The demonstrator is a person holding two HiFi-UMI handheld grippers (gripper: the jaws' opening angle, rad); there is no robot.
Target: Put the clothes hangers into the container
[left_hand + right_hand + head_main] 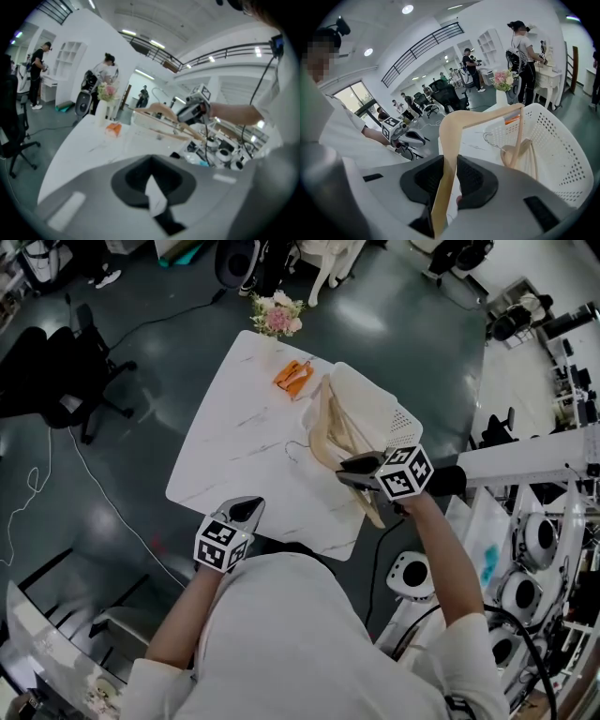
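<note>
Right gripper (359, 466) was clamped on a pale wooden hanger (480, 117). Both dark pads pressed on one arm of it near the end. The rest of the hanger ran forward and up from the jaws, then bent down into the white basket (565, 157), so it sat tilted and partly inside. It was raised off the table.

The basket stood on the right side of the white marble table (239, 432), with its perforated wall facing the right gripper. More wooden hangers (330, 427) lay in it, bunched along its left side. A thin wire hook (296, 448) showed on the tabletop just left of the basket. It probably belonged to one of those hangers, but it was too thin to be sure.

Left gripper (249, 510) was at the near left edge of the table, well apart from the basket and touching no hanger. Its jaws looked together with nothing gripped. A pale sliver showed between the pads in the left gripper view and I could not tell what it was.

An orange object (292, 377) lay on the far part of the table, near the basket's far end. A bunch of pink flowers (277, 315) stood at the far corner. A black office chair (70, 371) was on the floor to the far left, and several people stood in the background of both gripper views.
</note>
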